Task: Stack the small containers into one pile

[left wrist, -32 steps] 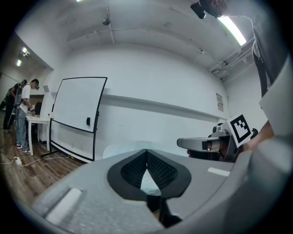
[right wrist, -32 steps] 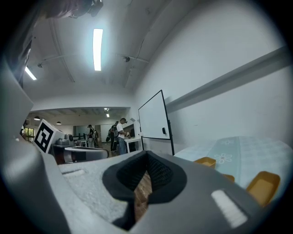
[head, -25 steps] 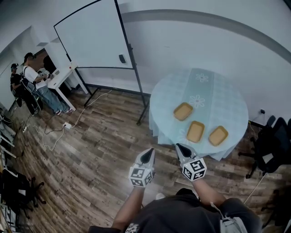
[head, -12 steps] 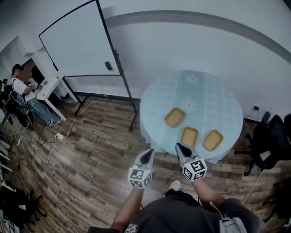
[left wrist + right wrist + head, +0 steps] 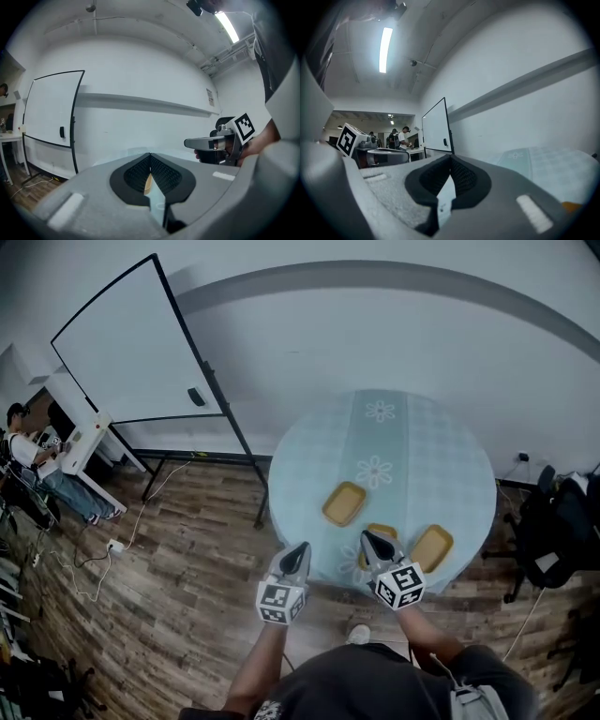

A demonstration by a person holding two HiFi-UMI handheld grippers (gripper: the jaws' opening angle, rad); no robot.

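Seen from above, a round surface [image 5: 450,465] draped in a pale blue-green cloth with flower prints stands close to a plain white wall. Three small tan containers lie open on its near half, unstacked and apart from one another. The left container [image 5: 344,503] sits nearest the centre of the cloth. The middle container [image 5: 382,532] is partly hidden behind the right gripper [image 5: 368,538], and the right container [image 5: 431,547] lies near the edge.

The person holds both grippers out level, side by side, at the near edge of the surface. The left gripper [image 5: 300,548] is over the floor, while the right one overlaps the cloth's rim. Each gripper's fingers are clenched tight together with nothing between them — neither touches a container.

The floor [image 5: 178,606] is dark wood planking. A whiteboard [image 5: 122,352] on a black stand leans at the left, and past it a person [image 5: 21,442] is at a white desk [image 5: 80,432]. White cables [image 5: 103,554] trail across the planks. A black chair [image 5: 553,540] stands at the right edge.
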